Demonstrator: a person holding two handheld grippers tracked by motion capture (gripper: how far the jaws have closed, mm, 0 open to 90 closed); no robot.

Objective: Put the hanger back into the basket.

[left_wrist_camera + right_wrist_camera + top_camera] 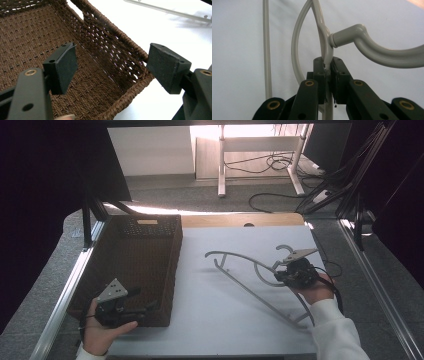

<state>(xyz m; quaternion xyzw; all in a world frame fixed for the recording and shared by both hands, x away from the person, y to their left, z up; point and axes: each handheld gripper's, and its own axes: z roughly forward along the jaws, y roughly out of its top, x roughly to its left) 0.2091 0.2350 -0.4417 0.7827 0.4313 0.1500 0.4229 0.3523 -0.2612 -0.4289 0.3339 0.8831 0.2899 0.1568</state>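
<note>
Both tongs (327, 75) — tight on hanger (324, 47)

Left gripper (111, 67) hangs with its jaws spread wide, straddling the near corner of the brown woven basket (100, 52): one jaw inside over the weave, the other out over the white table (155, 27), with a pale hanger (170, 11) at the far edge
</note>
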